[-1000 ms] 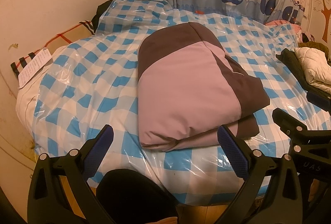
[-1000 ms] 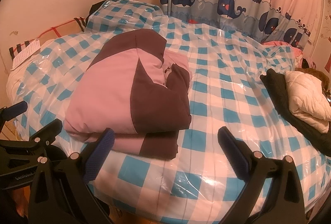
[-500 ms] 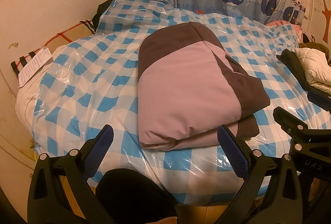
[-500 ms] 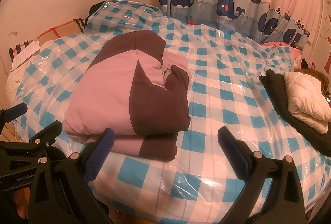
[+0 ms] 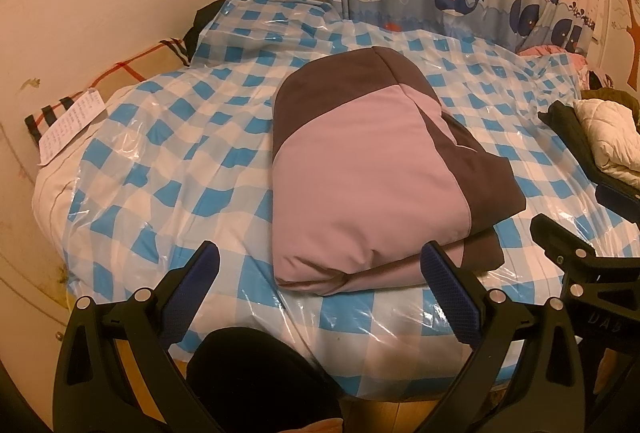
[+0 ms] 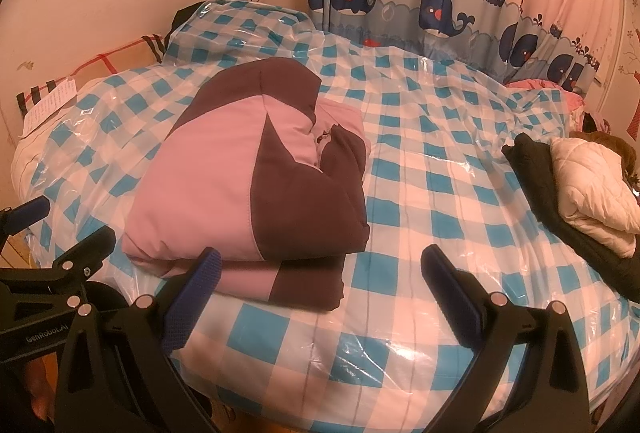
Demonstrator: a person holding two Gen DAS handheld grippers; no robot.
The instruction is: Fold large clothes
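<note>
I hold my left hand-held gripper (image 5: 318,275) in front of the bed (image 5: 160,137), and its two fingers stand wide apart with nothing between them. My right hand-held gripper (image 6: 320,275) is also spread wide and it holds nothing. Both are at the near edge of the bed and do not touch the clothes.

The big jacket (image 5: 372,169) lies folded in the middle of the bed, on the clear plastic sheet that covers the blue and white checkered bedcover. It is pink with dark brown parts, and it makes a thick packet. In the right wrist view the jacket (image 6: 256,189) is left of the centre, with one brown sleeve folded over the top and a lower layer showing under the near edge.

At the right edge of the bed there is a black garment (image 6: 560,201) with a cream quilted jacket (image 6: 592,189) lying on it, well apart from the folded jacket. Behind the bed hangs a curtain with whales (image 6: 440,9). A pillow under the plastic (image 5: 260,21) lies at the far left corner, and a paper note (image 5: 68,129) rests at the left side of the bed.
</note>
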